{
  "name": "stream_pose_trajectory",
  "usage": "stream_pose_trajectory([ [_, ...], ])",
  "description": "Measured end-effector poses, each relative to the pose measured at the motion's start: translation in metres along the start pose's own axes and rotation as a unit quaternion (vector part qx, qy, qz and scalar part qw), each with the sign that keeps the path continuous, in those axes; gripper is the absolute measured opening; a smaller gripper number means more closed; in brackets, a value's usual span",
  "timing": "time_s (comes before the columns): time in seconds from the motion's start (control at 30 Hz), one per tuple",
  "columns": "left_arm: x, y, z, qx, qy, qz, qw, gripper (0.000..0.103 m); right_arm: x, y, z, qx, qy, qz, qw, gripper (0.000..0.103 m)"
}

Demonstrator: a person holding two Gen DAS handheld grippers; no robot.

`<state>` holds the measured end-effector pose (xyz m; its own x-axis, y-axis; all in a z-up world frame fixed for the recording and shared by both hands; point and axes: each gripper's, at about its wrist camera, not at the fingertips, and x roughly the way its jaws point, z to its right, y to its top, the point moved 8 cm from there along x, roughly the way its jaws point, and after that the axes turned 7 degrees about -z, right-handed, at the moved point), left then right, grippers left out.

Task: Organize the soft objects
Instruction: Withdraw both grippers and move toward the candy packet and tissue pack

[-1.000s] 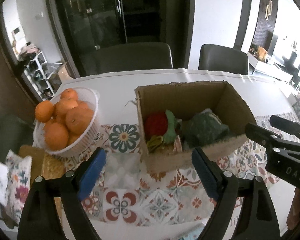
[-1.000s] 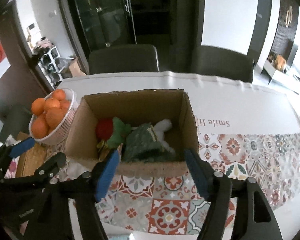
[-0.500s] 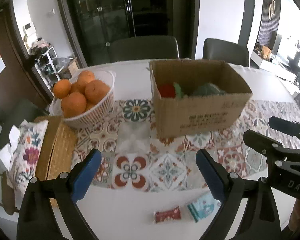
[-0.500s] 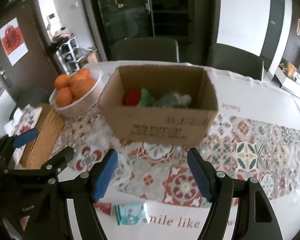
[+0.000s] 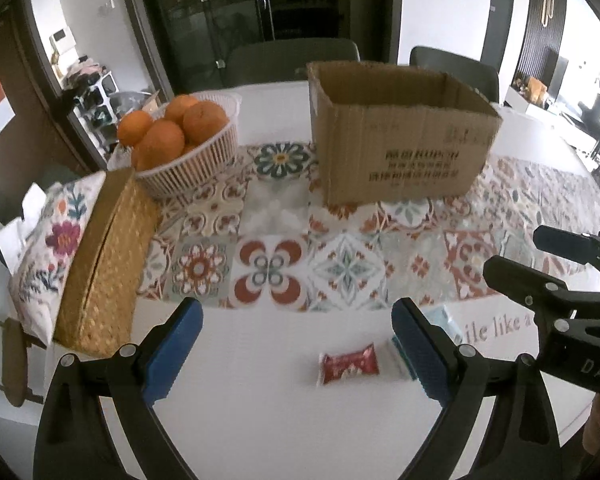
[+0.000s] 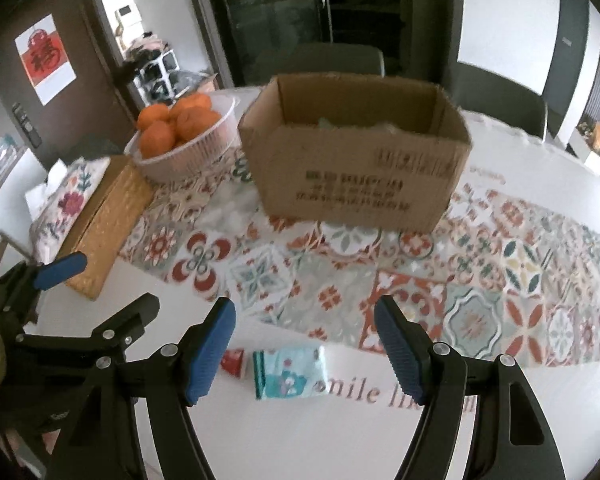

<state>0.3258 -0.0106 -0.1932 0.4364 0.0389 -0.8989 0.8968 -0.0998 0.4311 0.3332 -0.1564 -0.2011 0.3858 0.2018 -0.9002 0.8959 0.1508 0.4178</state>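
A cardboard box [image 5: 400, 136] stands on the patterned runner; in the right wrist view [image 6: 356, 160] only a bit of pale soft stuff shows over its rim. A red packet [image 5: 350, 368] and a teal tissue packet [image 6: 290, 372] lie on the white table near the front edge. My left gripper [image 5: 296, 354] is open and empty above the table, left of the red packet. My right gripper [image 6: 306, 346] is open and empty, just above the teal packet.
A white basket of oranges [image 5: 180, 140] stands left of the box. A woven tissue box [image 5: 104, 264] and a floral cushion [image 5: 48, 248] lie at the table's left edge. Dark chairs [image 5: 292, 60] stand behind the table.
Both grippers have pulled back and down from above the box toward the table's front edge. The box contents have dropped out of sight and the two packets have come into view.
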Motion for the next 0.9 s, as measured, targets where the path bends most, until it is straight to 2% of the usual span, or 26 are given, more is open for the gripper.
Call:
stream_pose_trajectory([
  [0.23, 0.021, -0.037, 0.004, 0.009, -0.016, -0.043, 0.9989, 0.097, 0.02, -0.029, -0.011, -0.013, 0.011, -0.036, 0.999, 0.073],
  [0.53, 0.05, -0.066, 0.016, 0.037, -0.051, -0.077, 0.9951, 0.096, 0.055, -0.057, -0.015, -0.014, 0.034, -0.092, 0.995, 0.073],
  [0.73, 0.068, -0.073, 0.024, 0.069, -0.073, -0.082, 0.9916, 0.096, 0.076, -0.065, -0.016, -0.017, 0.046, -0.116, 0.992, 0.073],
  [0.9, 0.083, -0.076, 0.024, 0.093, -0.065, -0.082, 0.9901, 0.095, 0.096, -0.07, -0.017, -0.021, 0.039, -0.138, 0.989, 0.073],
])
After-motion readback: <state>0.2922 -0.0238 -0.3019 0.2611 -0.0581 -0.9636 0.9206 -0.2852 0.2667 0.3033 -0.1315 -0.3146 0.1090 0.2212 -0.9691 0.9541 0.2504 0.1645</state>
